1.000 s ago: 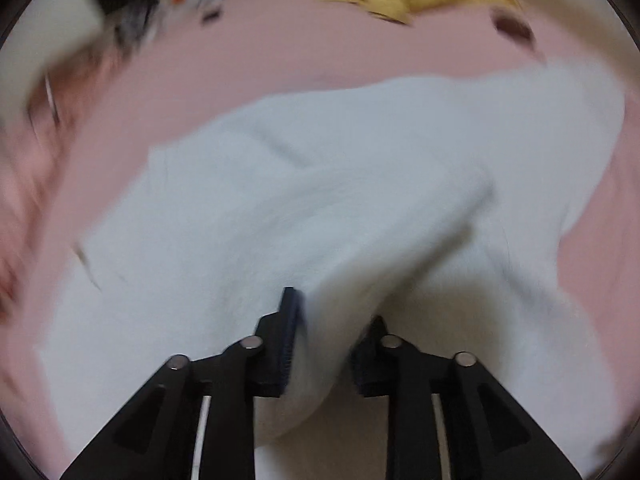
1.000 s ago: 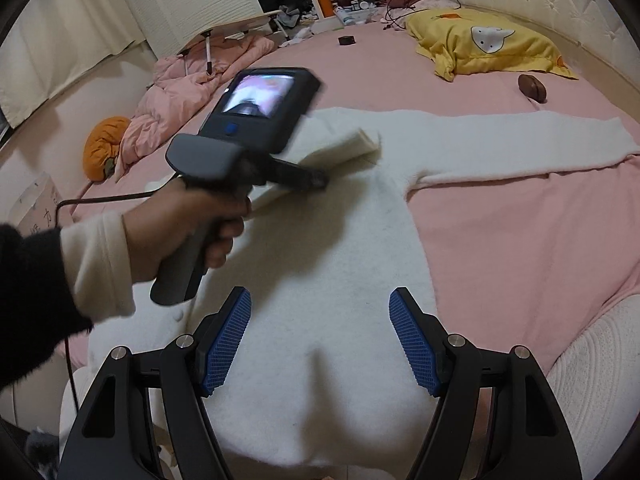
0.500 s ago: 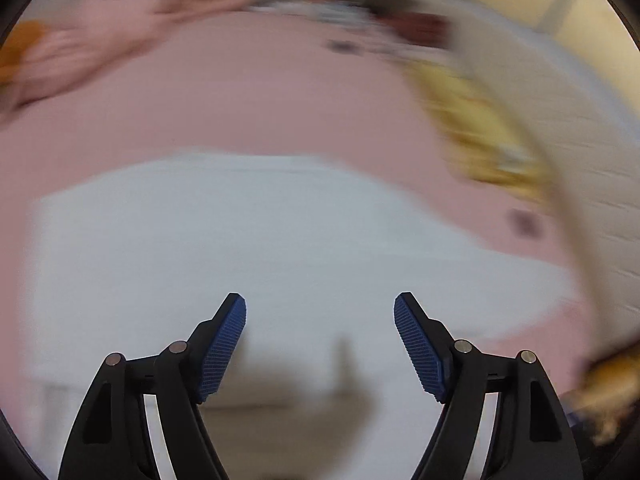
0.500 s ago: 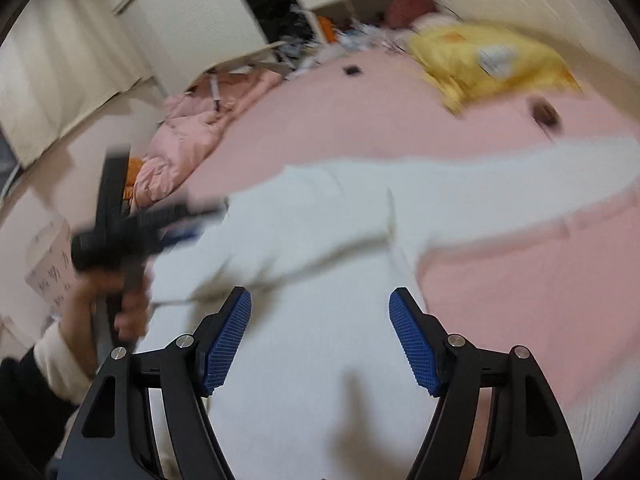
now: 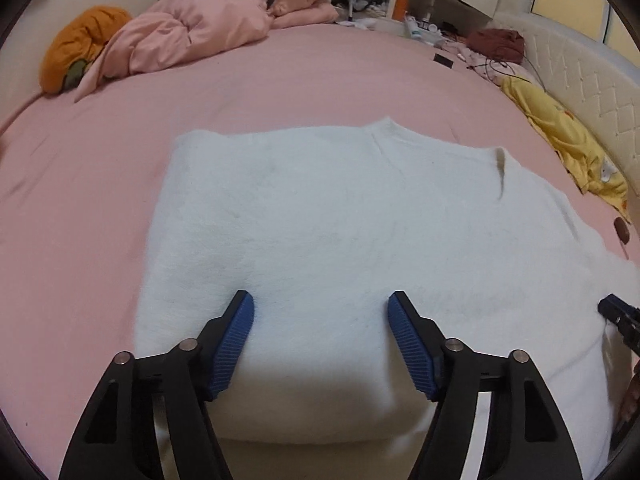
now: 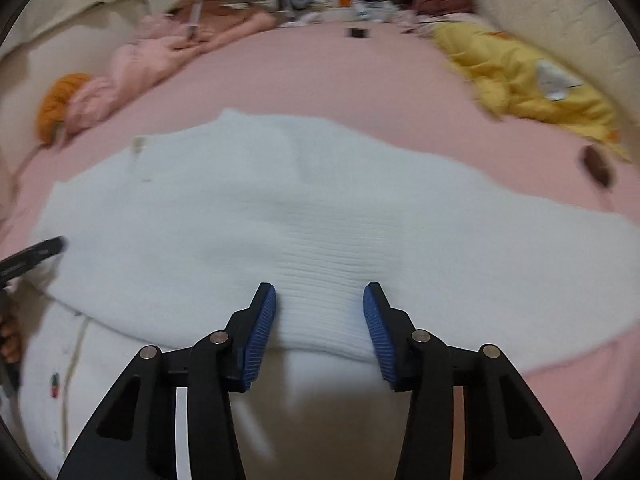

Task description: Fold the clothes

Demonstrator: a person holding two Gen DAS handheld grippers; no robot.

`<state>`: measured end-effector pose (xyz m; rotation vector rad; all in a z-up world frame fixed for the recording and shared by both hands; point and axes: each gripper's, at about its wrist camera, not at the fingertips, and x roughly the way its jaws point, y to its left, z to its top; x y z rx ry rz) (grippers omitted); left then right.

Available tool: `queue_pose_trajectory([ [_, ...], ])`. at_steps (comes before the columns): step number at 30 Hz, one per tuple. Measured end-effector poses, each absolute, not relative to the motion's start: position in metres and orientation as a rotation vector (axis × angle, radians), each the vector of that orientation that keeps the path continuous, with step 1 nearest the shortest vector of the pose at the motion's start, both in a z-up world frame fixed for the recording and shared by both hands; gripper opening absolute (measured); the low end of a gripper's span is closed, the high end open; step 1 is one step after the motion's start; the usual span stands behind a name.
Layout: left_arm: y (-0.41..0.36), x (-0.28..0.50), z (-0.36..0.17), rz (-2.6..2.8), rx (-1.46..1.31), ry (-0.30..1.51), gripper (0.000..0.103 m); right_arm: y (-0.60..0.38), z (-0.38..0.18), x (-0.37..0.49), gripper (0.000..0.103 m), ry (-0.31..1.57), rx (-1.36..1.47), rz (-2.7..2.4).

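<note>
A white fluffy sweater [image 5: 320, 216] lies flat on the pink bed [image 5: 80, 184], its left sleeve folded in over the body. It also shows in the right wrist view [image 6: 256, 224], its right sleeve stretching out to the right. My left gripper [image 5: 321, 322] is open and empty over the sweater's near hem. My right gripper [image 6: 320, 308] is open, its jaws either side of the ribbed hem at the bed's near edge. The tip of the right gripper also shows at the right edge of the left wrist view [image 5: 618, 314].
A crumpled pink duvet [image 5: 200, 28] and an orange cushion [image 5: 76, 52] lie at the far left. A yellow blanket [image 6: 528, 80] lies at the far right beside a padded white headboard [image 5: 580, 80]. A small brown object [image 6: 598, 164] lies by the sleeve.
My left gripper let go of the sleeve, which now lies folded over the body, and drew back to the near hem. My right gripper came down to the hem, its jaws narrowed.
</note>
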<state>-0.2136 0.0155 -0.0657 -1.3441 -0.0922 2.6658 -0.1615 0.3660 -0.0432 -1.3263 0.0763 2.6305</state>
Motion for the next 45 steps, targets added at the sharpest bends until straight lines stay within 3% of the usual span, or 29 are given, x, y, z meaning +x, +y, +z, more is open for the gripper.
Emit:
queue_pose_trajectory([
  [8,0.043,-0.222,-0.072,2.666,-1.373,0.026,0.078,0.348,-0.049,-0.165,0.049,0.125,-1.321,2.665],
  [16,-0.004,-0.213,-0.049,2.801,-1.432,-0.09,0.078,0.351,-0.036,-0.151,0.05,0.109,-1.225,2.55],
  [19,0.016,-0.201,-0.05,2.755,-1.39,0.046,0.078,0.335,-0.03,-0.147,0.053,0.103,-1.223,2.666],
  [20,0.019,-0.198,-0.053,2.74,-1.39,0.079,0.078,0.329,-0.036,-0.148,0.061,0.06,-1.263,2.697],
  [21,0.017,-0.197,-0.059,2.734,-1.405,0.09,0.078,0.325,-0.045,-0.148,0.064,0.018,-1.311,2.697],
  [27,0.003,-0.192,-0.058,2.815,-1.491,0.255,0.078,0.362,-0.038,-0.129,0.064,0.073,-1.286,2.496],
  [35,-0.009,-0.125,0.002,2.757,-1.556,-0.049,0.078,0.33,0.045,-0.059,0.066,0.144,-1.226,2.573],
  [45,0.048,0.009,-0.003,2.505,-1.714,-0.055,0.079,0.262,0.075,0.043,0.066,0.08,-1.44,2.58],
])
